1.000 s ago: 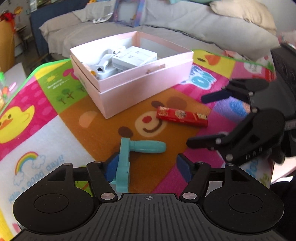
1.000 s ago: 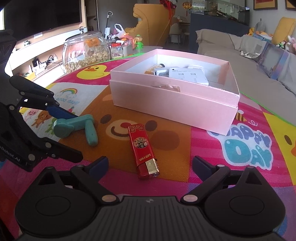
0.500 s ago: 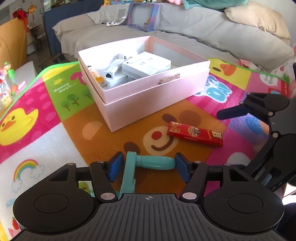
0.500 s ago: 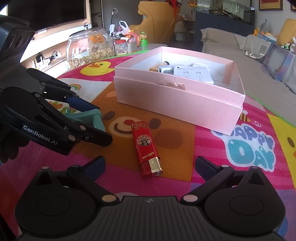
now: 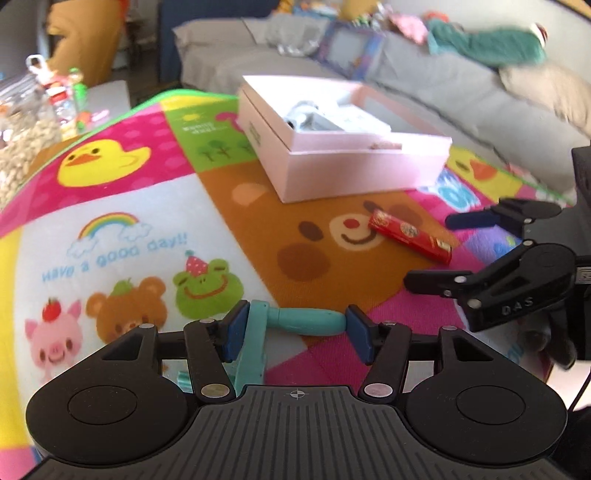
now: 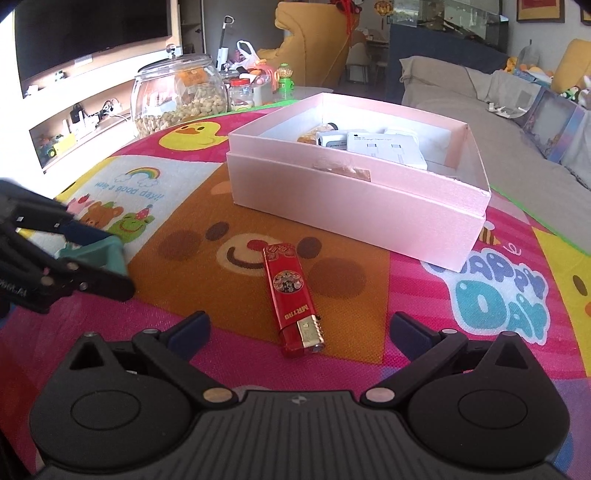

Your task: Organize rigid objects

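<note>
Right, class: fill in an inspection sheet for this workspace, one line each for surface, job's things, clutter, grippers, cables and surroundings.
Surface: cartoon play mat, colourful, flat.
Job's things: teal T-shaped tool between the left gripper's pads; red lighter lying on the mat; open pink box holding white gadgets.
Clutter: nothing seen on the mat.
Grippers: left gripper closed on the teal tool across its handle; right gripper open wide, lighter's gold end between its fingers, untouched.
Cables: nothing seen near the work.
Surroundings: glass jar of nuts, grey sofa, television.

Low wrist views, shared pink box [image 5: 354,162], perhaps.
</note>
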Demonstrator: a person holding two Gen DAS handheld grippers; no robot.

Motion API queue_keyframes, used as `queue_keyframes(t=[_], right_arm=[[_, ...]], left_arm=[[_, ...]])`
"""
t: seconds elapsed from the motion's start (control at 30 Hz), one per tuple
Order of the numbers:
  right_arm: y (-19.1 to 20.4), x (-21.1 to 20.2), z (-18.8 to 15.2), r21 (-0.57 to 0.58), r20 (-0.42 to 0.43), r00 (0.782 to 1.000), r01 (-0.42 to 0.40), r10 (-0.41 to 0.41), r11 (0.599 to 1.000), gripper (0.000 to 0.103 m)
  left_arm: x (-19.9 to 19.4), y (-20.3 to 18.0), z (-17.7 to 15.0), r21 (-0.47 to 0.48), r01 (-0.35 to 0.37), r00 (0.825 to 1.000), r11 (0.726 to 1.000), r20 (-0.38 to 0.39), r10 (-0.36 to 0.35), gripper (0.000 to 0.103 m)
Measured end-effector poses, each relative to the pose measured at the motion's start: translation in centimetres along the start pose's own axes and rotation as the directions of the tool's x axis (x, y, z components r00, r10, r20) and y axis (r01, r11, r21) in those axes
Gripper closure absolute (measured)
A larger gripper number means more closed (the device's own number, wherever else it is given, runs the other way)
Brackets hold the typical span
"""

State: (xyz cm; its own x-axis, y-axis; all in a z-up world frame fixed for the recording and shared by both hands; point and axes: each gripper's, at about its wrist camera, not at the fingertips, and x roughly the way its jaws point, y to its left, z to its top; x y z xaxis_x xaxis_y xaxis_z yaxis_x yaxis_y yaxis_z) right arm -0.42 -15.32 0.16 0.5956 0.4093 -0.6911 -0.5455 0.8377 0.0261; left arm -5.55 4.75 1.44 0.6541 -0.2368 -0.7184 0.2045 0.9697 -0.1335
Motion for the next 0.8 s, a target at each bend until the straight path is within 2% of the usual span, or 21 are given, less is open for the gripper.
queue_keyframes(t=[0.1,0.2,0.27,0.3,0.33,0.37,0.57,0.8], right_arm=[[0.4,0.6,0.6,0.007,0.012,1.0,0.02,-0.02,1.0,0.006],[1.2,1.0,1.3,0.001,0.023,0.999,0.03,-0.03,1.0,0.022],[2.1,0.8,1.7,-0.021,0.022,1.0,0.002,-0.001,1.0,0.055],[2.5,0.6,1.8,-0.036,0.015,1.0,-0.007,0.007,0.999,0.063],[3.1,0.4,1.8,-0.056,0.006,1.0,-0.022,0.023,0.998,0.076],[3.5,0.2,1.7,-0.072,-0.001,0.999,-0.033,0.033,0.997,0.08],[3.7,-1.9,0.8,-0.049,-0.03,0.999,-0.032,0.03,0.998,0.08],[2.5,-6.7,-0.2,0.001,0.047,0.999,0.012,-0.012,1.0,0.08]], left_arm=[[0.0,-1.1,-0.5,0.049,-0.048,0.999,0.998,0.026,0.046,0.041],[0.1,-1.6,-0.6,0.072,-0.069,0.997,0.995,0.029,0.067,0.041],[0.0,-1.5,-0.5,0.072,-0.063,0.998,0.995,0.028,0.061,0.041],[0.0,-1.4,-0.6,0.071,-0.06,0.998,0.996,0.028,0.058,0.041],[0.0,-1.3,-0.6,0.07,-0.058,0.998,0.996,0.03,0.056,0.041],[-0.1,-1.3,-0.7,0.07,-0.058,0.998,0.996,0.031,0.056,0.041],[-0.2,-1.3,-0.8,0.078,-0.057,0.998,0.995,0.033,0.054,0.041],[-0.9,-1.8,-1.3,0.103,-0.048,0.999,0.993,0.028,0.046,0.042]])
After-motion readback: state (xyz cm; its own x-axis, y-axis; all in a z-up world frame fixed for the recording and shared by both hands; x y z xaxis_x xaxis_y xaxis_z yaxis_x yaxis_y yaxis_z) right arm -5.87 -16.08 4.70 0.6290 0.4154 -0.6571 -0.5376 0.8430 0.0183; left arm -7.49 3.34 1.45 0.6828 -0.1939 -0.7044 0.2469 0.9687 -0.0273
